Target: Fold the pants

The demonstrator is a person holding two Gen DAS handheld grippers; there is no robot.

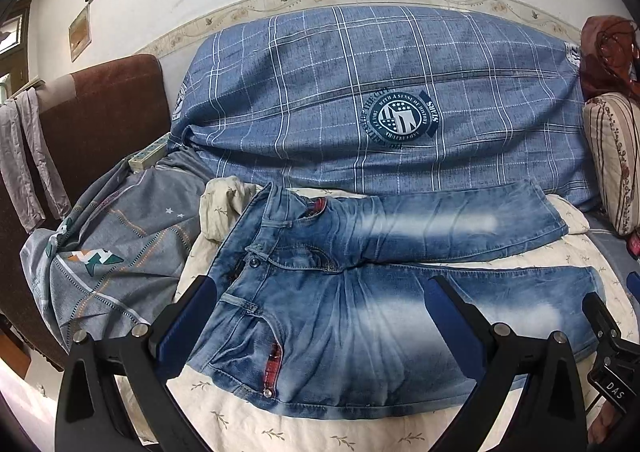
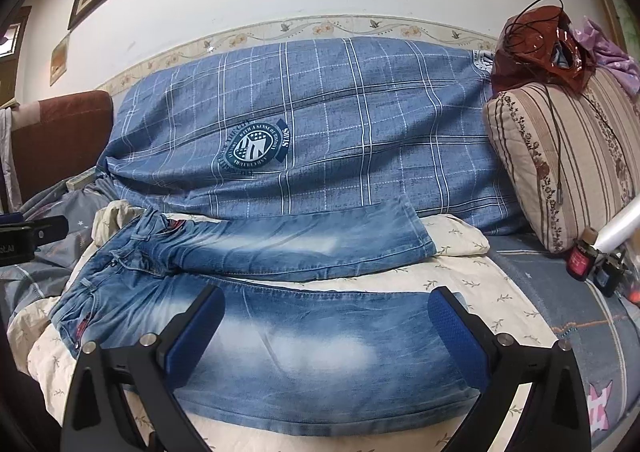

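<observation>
- A pair of faded blue jeans (image 1: 360, 292) lies flat and unfolded on a cream sheet with a small leaf print (image 1: 280, 432), waistband toward the left, both legs running to the right and slightly apart.
- The far leg ends close beside a large blue checked cushion (image 1: 360, 91) that leans against the wall; the near leg's hem reaches toward the bed's right side.
- The left gripper (image 1: 320, 292) hovers over the hip and pocket area with its blue-padded fingers (image 1: 188, 324) spread wide, holding nothing.
- The right gripper (image 2: 326, 316) sits over the lower part of the near leg, jaws likewise wide apart and empty; whether the pads touch the denim cannot be told.
- A grey patterned blanket (image 1: 120, 244) lies crumpled left of the waistband.
- On the right, a striped floral pillow (image 2: 568, 163) carries a reddish-brown plastic bag (image 2: 536, 47); the contents of the bag cannot be made out, and a thin dark cord trails over it.
- A small dark bottle (image 2: 580, 260) stands at the pillow's foot.
</observation>
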